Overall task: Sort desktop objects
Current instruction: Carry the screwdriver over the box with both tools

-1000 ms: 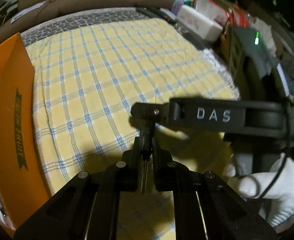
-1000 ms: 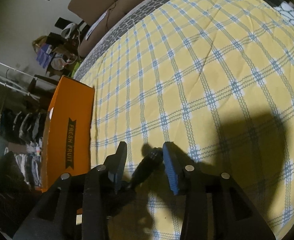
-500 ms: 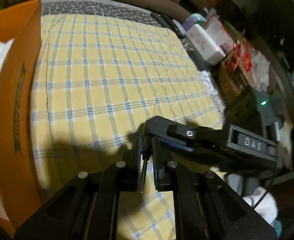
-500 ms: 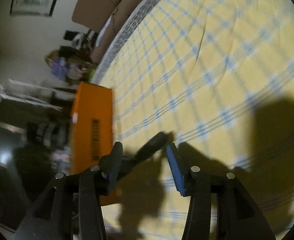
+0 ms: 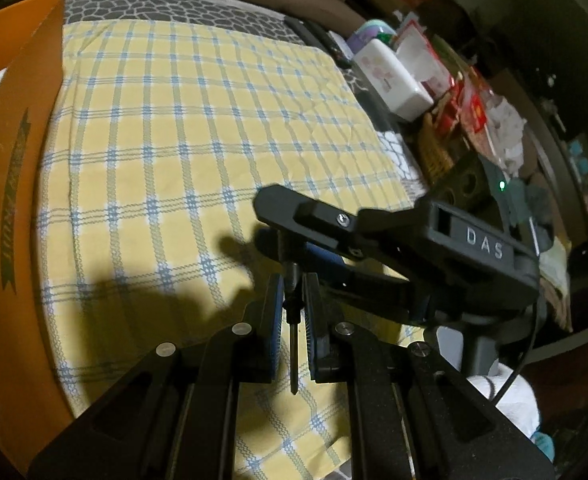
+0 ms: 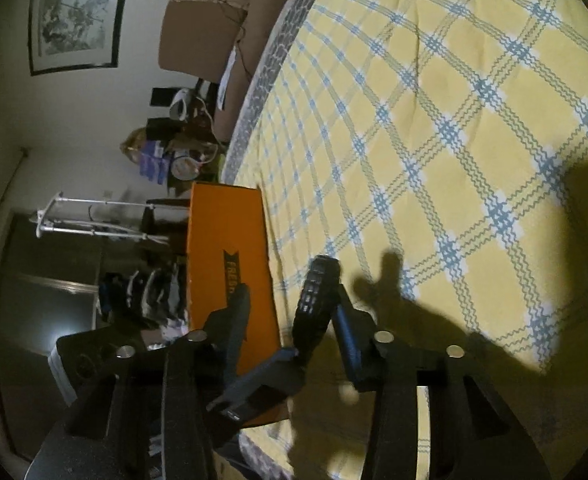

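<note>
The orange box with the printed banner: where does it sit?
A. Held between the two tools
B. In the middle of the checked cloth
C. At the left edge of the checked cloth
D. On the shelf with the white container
C: the orange box stands along the left edge of the yellow checked cloth.
</note>
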Tool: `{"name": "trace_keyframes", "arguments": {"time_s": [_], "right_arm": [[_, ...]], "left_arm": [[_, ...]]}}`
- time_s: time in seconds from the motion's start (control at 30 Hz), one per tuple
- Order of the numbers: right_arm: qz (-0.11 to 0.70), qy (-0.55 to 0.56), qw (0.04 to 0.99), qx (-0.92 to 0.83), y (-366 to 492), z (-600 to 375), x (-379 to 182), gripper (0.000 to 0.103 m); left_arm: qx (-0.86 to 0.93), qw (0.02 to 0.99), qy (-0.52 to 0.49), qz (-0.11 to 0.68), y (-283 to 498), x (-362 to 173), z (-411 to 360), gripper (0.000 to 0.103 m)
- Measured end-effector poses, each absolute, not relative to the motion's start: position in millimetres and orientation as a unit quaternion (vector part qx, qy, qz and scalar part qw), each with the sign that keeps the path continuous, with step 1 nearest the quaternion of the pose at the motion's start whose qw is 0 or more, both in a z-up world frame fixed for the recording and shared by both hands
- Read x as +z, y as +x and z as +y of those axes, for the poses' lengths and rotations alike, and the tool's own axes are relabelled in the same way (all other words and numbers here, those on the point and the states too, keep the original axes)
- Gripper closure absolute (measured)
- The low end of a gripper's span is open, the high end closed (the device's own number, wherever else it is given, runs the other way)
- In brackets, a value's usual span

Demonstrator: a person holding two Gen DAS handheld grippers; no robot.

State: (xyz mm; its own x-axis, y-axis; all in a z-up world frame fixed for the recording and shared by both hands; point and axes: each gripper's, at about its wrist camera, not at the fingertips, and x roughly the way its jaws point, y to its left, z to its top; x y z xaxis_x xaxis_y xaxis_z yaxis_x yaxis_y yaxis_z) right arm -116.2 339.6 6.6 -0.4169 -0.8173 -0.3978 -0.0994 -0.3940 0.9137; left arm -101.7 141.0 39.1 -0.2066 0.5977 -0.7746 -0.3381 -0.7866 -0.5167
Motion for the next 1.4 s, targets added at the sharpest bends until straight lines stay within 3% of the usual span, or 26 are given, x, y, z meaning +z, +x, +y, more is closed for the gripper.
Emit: {"name": "trace_keyframes", "arguments": {"time_s": [0.43,0.77,1.4], "right_arm": [[-0.494,0.457,0.284,-0.682,-120.7,331.3,18.1,0.066],[-0.498,0.431,0.312,-0.685,-129.7,312.1,55.1,0.065],[-0.400,0.440,0.396,-0.700,-142.2,165.7,124.4,0.064]], "left_arm": [[0.771,0.306,-0.548,-0.106,-104.3,43.0,146.5,0.093],[0.783,0.313,-0.526,-0.110,-103.3,86.8,120.5,0.093],[0.815,0.269,-0.492,-0.144,-113.5,147.3,-23.0,0.094]]}}
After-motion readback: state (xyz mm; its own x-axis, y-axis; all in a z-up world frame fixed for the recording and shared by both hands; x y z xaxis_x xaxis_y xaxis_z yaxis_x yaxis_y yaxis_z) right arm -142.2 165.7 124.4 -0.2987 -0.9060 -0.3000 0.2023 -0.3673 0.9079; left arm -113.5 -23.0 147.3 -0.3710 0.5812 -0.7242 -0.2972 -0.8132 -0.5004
